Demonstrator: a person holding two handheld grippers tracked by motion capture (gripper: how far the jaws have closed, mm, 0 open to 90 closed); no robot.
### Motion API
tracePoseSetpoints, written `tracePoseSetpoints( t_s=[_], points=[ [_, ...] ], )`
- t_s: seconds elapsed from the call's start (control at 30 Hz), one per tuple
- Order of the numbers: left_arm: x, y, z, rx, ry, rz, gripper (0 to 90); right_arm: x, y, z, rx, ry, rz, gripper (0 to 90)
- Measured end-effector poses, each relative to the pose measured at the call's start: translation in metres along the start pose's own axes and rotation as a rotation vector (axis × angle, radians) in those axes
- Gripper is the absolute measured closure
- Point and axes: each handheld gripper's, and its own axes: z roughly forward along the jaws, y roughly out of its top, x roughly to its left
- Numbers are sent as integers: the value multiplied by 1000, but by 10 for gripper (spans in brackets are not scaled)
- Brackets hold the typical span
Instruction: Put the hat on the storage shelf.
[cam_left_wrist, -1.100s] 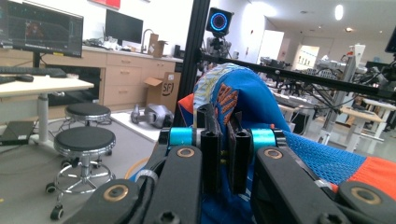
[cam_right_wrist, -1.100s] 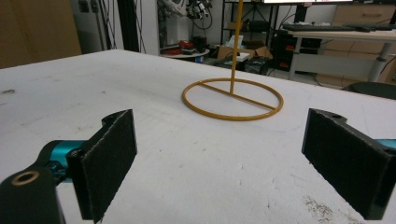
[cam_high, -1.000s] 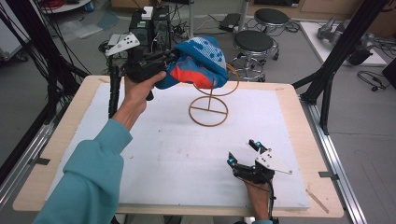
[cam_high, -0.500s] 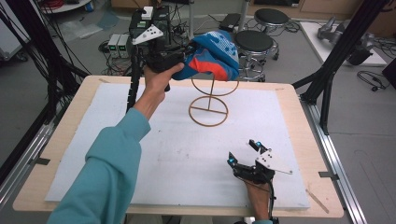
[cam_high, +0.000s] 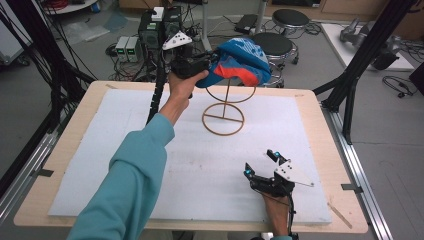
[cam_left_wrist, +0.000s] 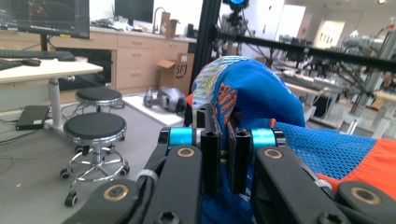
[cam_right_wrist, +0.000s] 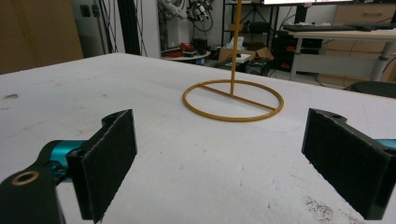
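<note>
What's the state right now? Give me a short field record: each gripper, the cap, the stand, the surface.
left gripper: shut on the cap's fabric, raised above the far side of the table
right gripper: open, nothing between its jaws, low over the white mat near the front edge
cap: blue with orange panel, at the top of the stand; whether it rests on the top ring cannot be told
stand: yellow wire, round base flat on the mat, post upright
white mat: covers the wooden table
</note>
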Motion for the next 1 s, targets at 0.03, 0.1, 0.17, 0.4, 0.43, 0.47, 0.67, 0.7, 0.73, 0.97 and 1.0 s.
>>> tracePoseSetpoints(
  t_s=[0.03,0.1,0.17,0.4,0.43,0.47,0.67,0.7,0.73,0.97,1.0],
  points=[
    [0,0,0,0,0,0,866,0,0,0,0,0,0,93],
    [0,-3,4,9,1,1,867,0,0,0,0,-1,3,93],
    [0,-7,9,23,5,6,866,0,0,0,-2,-1,5,93],
    [2,-15,14,63,21,32,866,-1,0,0,-4,2,3,93],
    [2,-15,14,63,21,32,866,-1,0,0,-5,1,2,93],
    [3,-17,14,74,30,29,865,-1,0,0,-5,1,2,93],
    [10,-25,11,85,46,3,862,-1,0,0,-4,2,3,93],
    [11,-25,10,83,45,-1,862,-1,0,0,-4,2,2,93],
    [11,-25,10,85,45,-5,861,-1,0,0,-5,1,1,93],
    [9,-26,11,89,41,-13,814,0,0,0,-1,-1,5,93],
    [9,-26,11,91,42,-18,797,0,0,0,-1,-2,5,93]
  ],
)
